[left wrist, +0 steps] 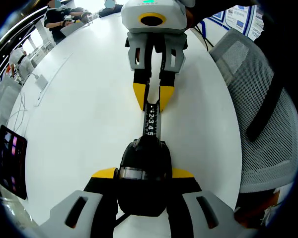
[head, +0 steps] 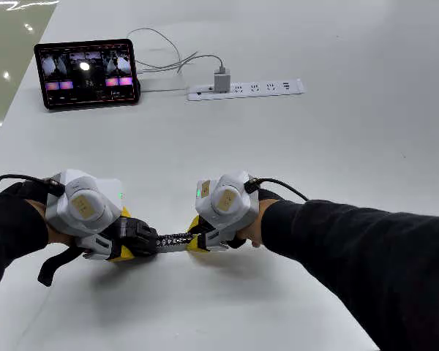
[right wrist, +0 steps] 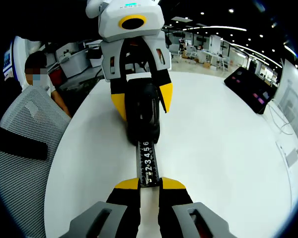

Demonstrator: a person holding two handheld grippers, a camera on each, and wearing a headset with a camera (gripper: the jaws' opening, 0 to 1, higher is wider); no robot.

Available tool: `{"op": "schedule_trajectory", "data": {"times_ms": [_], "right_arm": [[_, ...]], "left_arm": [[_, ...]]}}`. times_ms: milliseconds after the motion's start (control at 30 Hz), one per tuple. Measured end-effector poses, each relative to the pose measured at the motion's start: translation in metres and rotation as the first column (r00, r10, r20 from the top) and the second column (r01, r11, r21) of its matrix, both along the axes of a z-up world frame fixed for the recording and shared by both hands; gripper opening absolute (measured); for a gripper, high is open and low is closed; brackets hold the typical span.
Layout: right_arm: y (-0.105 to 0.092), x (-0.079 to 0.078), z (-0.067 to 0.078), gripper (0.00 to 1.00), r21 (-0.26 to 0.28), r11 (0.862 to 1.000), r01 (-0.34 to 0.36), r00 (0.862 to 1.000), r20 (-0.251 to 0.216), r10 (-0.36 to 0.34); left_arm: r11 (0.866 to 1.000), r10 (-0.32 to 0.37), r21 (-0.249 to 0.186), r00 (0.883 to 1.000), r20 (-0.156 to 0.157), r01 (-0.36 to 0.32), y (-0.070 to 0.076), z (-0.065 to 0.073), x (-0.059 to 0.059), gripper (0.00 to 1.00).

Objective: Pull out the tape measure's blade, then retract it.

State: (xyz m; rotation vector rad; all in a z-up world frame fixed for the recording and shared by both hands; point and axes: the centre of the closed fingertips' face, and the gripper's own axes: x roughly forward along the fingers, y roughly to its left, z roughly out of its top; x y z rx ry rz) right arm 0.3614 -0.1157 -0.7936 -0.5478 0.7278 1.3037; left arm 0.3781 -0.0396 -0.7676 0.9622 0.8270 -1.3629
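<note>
Holds the black tape measure [head: 140,235] clamped in the left gripper [head: 129,235], jaws snug against its sides, at 7 o'clock in the head view. Pinches the tip of the blade [head: 174,239] in the right gripper [head: 196,238], jaws almost together, at 3 o'clock from it. Shows a short drawn-out stretch, numerals up to six.

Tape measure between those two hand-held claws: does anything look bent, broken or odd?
Nothing stands out. The short stretch of black numbered blade runs straight from the black rounded tape measure case in the left gripper to the yellow-tipped fingers of the right gripper, unkinked.
</note>
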Motion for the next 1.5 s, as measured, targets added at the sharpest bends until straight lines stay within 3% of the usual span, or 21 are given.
{"op": "schedule_trajectory", "data": {"times_ms": [1500], "right_arm": [[-0.015, -0.002, 0.0, 0.08, -0.004, 1.0, 0.014, 1.0, -0.013, -0.014]], "left_arm": [[1.0, 0.003, 0.004, 1.0, 0.002, -0.003, 0.0, 0.0, -0.001, 0.32]]}}
